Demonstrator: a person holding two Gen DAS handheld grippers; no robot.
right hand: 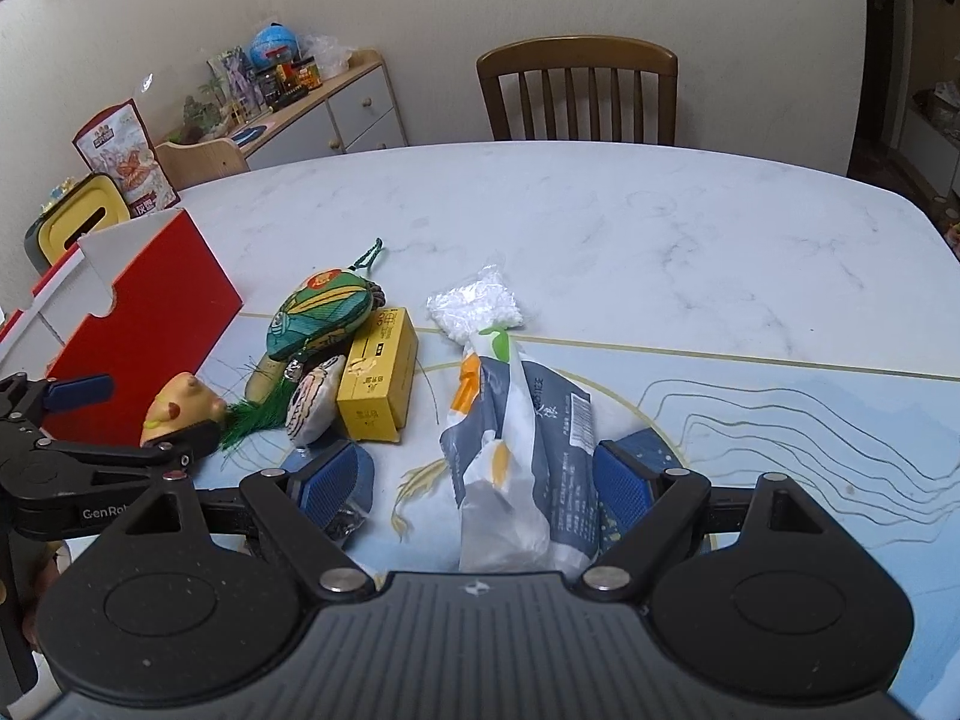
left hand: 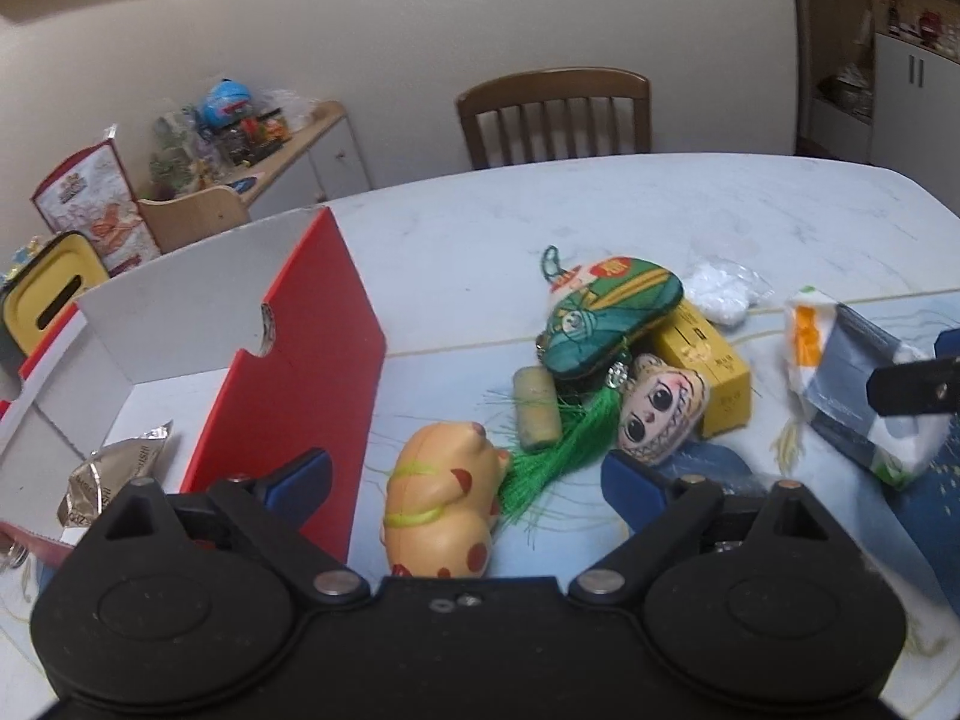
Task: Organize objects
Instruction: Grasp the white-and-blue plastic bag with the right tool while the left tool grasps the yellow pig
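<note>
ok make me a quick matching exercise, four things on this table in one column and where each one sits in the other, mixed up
Things:
1. orange cat toy
2. foil snack packet
3. green fish pouch
4. grey and white bag

Places:
A. inside the red and white box
B. between the right gripper's open jaws
C. leaning on the yellow box
D. between the left gripper's open jaws

Pairs: 1-D, 2-A, 3-C, 4-B
</note>
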